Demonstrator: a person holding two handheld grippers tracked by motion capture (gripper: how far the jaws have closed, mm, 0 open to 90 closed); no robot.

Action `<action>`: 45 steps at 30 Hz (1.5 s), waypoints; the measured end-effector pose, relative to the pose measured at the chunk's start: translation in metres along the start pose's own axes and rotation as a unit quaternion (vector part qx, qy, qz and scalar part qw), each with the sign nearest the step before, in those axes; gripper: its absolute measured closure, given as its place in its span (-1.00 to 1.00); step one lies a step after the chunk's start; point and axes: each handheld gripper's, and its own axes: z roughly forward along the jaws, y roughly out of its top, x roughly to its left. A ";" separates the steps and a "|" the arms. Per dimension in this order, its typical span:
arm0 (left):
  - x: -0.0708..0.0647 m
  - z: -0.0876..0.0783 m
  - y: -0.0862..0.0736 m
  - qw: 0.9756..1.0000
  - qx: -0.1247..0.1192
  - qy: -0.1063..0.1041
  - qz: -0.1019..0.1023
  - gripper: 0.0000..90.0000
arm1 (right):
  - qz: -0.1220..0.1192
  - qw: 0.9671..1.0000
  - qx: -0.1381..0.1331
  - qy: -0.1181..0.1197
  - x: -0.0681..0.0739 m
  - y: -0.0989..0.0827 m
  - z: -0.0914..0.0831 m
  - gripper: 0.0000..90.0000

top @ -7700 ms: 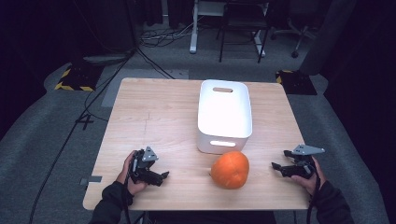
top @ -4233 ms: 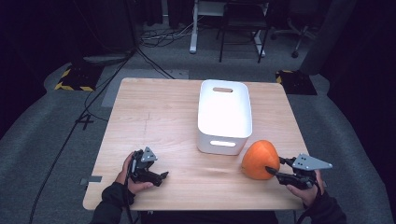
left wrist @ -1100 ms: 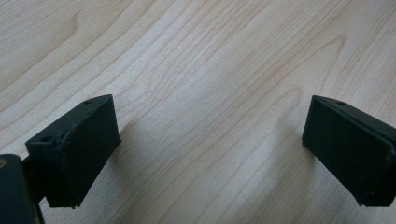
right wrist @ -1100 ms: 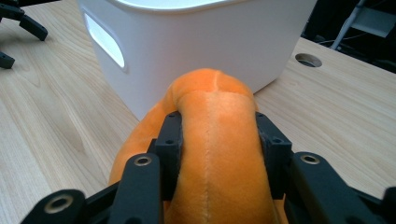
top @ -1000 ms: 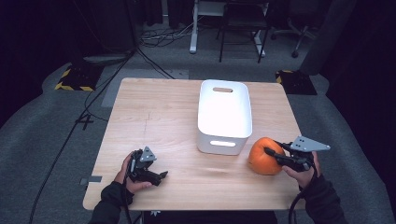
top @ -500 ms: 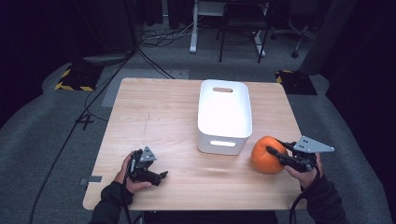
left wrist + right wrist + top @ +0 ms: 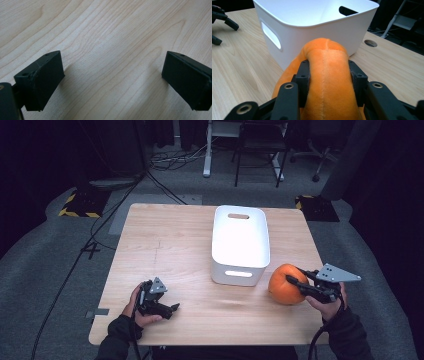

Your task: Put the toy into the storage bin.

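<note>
An orange plush pumpkin (image 7: 282,283) sits just right of the white bin (image 7: 240,240), a little above the table's front right. My right gripper (image 7: 294,284) is shut on a fold of that soft pumpkin (image 7: 325,75), its jaws pinching the orange fabric from both sides. The bin (image 7: 317,27) stands directly behind the pumpkin in the right gripper view. My left gripper (image 7: 170,310) rests on the table (image 7: 170,250) near the front left, open, with bare wood between its jaws (image 7: 112,82).
The white bin is open-topped with handle slots in its short walls. A round cable hole (image 7: 370,43) is in the tabletop to the right of the bin. Chairs and cables stand on the dark floor beyond the table's far edge.
The right gripper took hold of the pumpkin and carried it from the front middle to the right of the bin, lifting it slightly. The left gripper stayed put.
</note>
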 end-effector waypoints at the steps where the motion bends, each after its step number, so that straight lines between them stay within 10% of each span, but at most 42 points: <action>1: 0.000 0.000 0.000 1.000 0.000 0.000 -0.001 -0.90 | 0.004 1.000 -0.003 -0.001 0.000 0.002 -0.001 0.36; 45: 0.000 0.000 0.000 1.000 0.000 0.000 -0.002 -0.91 | 0.008 0.996 -0.064 -0.056 -0.041 0.081 -0.021 0.31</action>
